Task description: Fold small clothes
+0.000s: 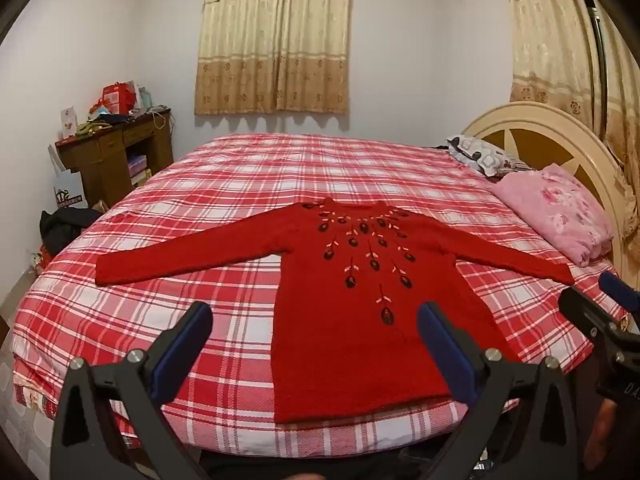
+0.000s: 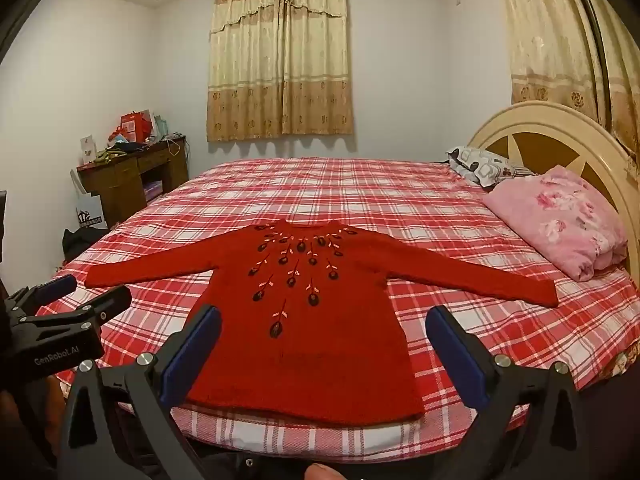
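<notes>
A small red knitted sweater with dark embroidered flowers lies flat on the bed, front up, both sleeves spread out sideways and its hem at the near edge; the right wrist view shows the sweater too. My left gripper hovers open above the hem, nothing between its blue pads. My right gripper is open as well, held over the sweater's lower part and empty. Each gripper shows at the edge of the other's view: the right gripper and the left gripper.
The bed has a red and white plaid cover. A pink folded quilt and a patterned pillow lie by the cream headboard at the right. A cluttered wooden desk stands at the left wall. Bags lie on the floor beside it.
</notes>
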A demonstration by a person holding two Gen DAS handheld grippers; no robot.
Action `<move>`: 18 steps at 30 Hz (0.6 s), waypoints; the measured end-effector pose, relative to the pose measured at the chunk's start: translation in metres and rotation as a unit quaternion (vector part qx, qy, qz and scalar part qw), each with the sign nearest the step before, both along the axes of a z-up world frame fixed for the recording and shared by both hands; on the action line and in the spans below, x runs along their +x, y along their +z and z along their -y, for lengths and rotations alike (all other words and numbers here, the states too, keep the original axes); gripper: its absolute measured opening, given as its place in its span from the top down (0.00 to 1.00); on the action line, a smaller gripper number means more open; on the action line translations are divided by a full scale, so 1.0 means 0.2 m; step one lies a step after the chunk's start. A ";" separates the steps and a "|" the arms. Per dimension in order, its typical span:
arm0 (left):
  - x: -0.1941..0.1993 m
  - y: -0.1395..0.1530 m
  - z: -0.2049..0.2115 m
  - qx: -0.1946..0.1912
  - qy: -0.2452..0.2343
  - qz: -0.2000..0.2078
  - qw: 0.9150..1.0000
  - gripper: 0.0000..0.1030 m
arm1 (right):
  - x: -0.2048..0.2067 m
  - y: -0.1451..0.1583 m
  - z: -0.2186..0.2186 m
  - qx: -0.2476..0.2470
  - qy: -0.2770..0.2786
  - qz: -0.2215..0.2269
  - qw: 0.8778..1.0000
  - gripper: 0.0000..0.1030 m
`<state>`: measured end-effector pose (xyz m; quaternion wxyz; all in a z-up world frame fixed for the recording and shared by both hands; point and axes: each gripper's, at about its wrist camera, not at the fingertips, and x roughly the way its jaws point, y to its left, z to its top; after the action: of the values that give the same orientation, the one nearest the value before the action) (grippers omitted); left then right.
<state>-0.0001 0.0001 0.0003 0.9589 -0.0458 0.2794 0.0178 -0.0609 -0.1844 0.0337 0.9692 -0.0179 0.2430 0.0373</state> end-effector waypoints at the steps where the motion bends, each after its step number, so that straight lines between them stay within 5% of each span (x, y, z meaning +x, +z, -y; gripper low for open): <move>1: 0.00 0.00 0.00 0.002 0.001 0.001 1.000 0.00 | 0.00 0.00 0.00 0.000 0.000 -0.002 1.000 0.01; 18: 0.00 0.01 0.01 0.000 0.000 0.000 1.000 0.00 | 0.03 -0.05 0.04 0.011 0.001 -0.006 1.000 0.01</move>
<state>-0.0006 -0.0016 0.0030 0.9590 -0.0458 0.2791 0.0178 -0.0546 -0.1922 0.0236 0.9678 -0.0074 0.2481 0.0410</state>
